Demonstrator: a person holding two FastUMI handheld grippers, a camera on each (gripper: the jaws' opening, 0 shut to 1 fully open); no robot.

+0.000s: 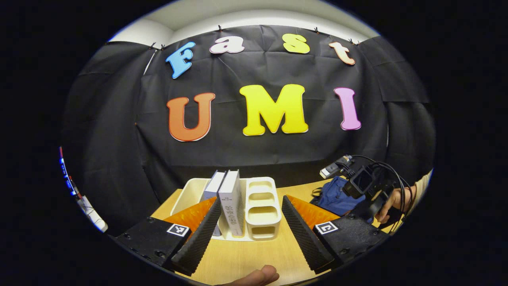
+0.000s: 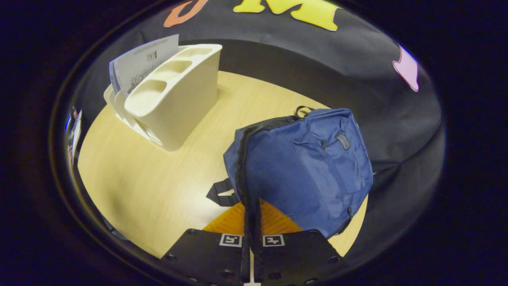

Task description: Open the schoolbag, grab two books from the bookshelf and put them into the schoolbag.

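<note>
The left gripper (image 1: 249, 232) gapes wide before two upright books (image 1: 230, 200) in the white bookshelf (image 1: 260, 208). The right gripper (image 2: 251, 216), fingers together, meets the blue schoolbag (image 2: 305, 167) at its zipper edge, right of the bookshelf on the wooden table (image 2: 158, 186).

- The table (image 2: 158, 186) looks like pale wood, smooth, with a soft shine.
- The bookshelf (image 2: 178, 99) is cream plastic, smooth and matt.
- The schoolbag (image 2: 313, 167) is blue woven cloth, matt, a little creased.
- The books (image 1: 232, 200) have paper covers, smooth.
- The wall (image 1: 119, 131) is matt cloth with folds.
</note>
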